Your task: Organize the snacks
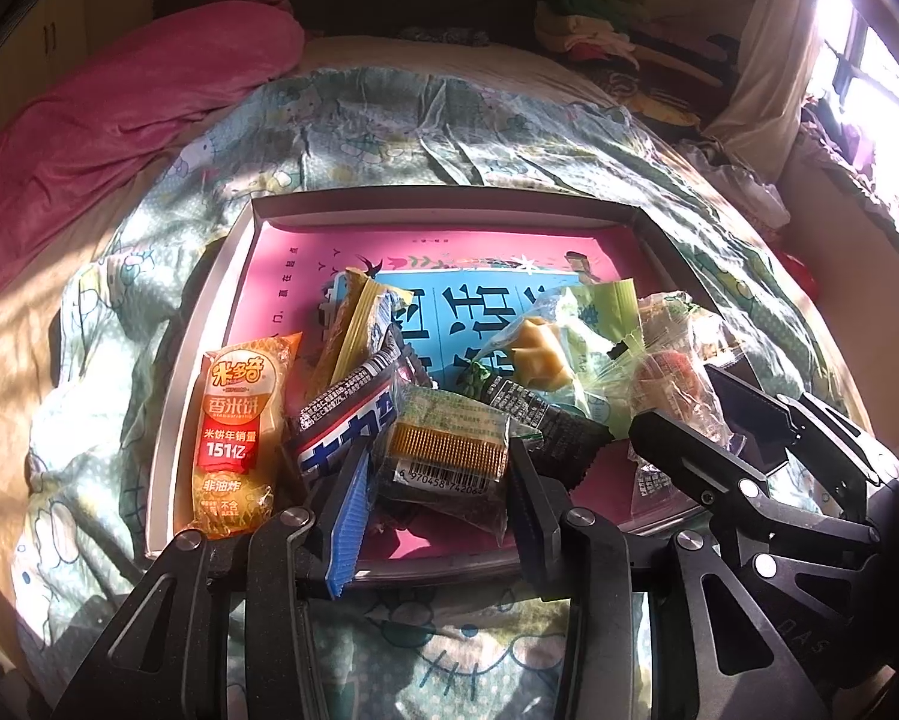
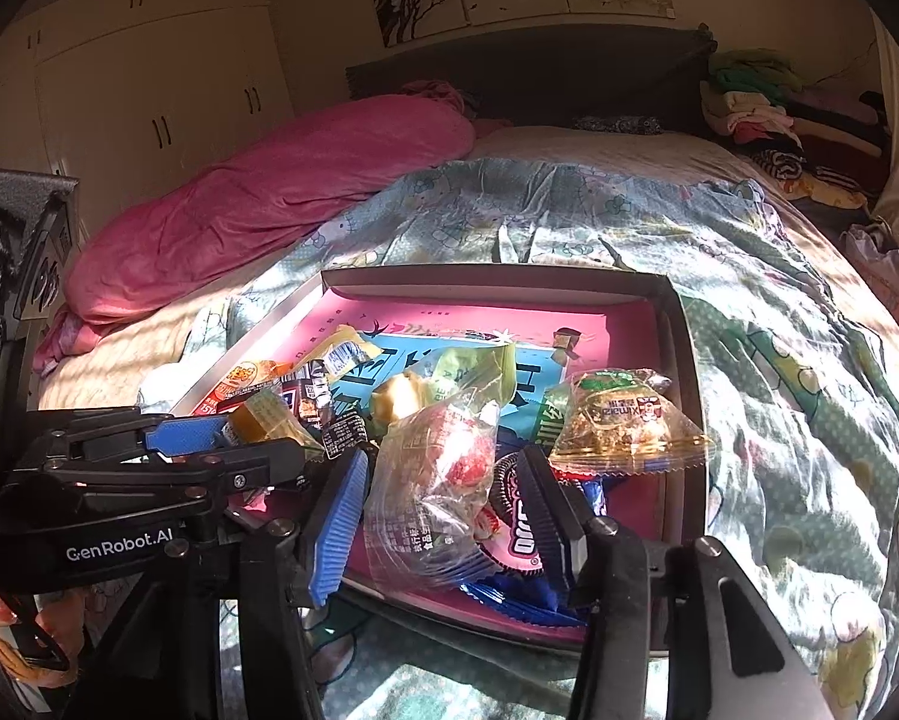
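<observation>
A shallow box point(image 1: 449, 204) with a pink and blue printed floor lies on the bed and holds a heap of wrapped snacks. In the left wrist view my left gripper point(image 1: 437, 480) is open, its jaws on either side of a clear-wrapped wafer pack with a barcode point(image 1: 449, 450). An orange rice-cracker pack point(image 1: 239, 438) lies at the left. In the right wrist view my right gripper point(image 2: 449, 498) is open around a clear bag with a red sweet point(image 2: 443, 468); an Oreo pack point(image 2: 518, 516) lies beneath. A clear bag of golden snack point(image 2: 623, 426) lies to the right.
The box point(image 2: 683, 420) sits on a rumpled cartoon-print quilt point(image 1: 509, 120). A pink blanket point(image 2: 269, 192) lies along the far left. Folded clothes point(image 2: 761, 114) are piled at the headboard. White wardrobe doors point(image 2: 149, 90) stand at the left.
</observation>
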A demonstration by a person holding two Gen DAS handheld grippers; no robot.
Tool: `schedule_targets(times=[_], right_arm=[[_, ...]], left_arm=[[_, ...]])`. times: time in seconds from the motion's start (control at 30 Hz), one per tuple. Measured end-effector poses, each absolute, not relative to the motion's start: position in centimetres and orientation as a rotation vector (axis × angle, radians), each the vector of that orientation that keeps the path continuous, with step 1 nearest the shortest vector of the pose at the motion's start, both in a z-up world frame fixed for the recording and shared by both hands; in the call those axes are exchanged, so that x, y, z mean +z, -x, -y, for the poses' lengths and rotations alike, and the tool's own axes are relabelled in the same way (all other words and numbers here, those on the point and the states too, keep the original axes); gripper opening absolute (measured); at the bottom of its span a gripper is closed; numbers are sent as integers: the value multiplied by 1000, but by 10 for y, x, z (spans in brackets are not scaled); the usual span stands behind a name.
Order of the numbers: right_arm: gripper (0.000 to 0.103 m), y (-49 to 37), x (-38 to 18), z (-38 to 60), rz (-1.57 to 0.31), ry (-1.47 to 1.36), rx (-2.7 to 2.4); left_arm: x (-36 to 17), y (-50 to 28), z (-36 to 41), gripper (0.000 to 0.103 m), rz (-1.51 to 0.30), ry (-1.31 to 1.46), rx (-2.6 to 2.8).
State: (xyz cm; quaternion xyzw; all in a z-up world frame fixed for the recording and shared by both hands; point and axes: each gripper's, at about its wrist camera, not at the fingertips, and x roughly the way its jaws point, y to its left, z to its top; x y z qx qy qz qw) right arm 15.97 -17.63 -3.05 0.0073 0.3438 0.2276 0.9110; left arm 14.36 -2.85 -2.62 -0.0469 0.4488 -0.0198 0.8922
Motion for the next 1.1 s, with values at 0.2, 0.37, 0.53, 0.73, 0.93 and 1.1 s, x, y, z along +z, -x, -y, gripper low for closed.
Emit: schedule_targets(times=[0.2,0.37,0.53,0.73,0.93,1.1], right_arm=[[57,-159,-28,179,-698,-21,459],[58,-158,-27,181,-693,-21,445],[65,-154,-24,183,-672,-14,429],[71,-150,-19,186,-645,-15,407],[78,-139,-9,186,-584,-5,398],[80,-126,-1,181,-532,20,388]], left_arm=[[-22,-141,27,55,-919,91,-31],[-15,-140,28,62,-903,81,-28],[-11,-137,25,69,-895,90,-30],[-4,-130,23,73,-874,92,-27],[6,-120,18,75,-835,84,1],[8,-110,16,76,-829,84,14]])
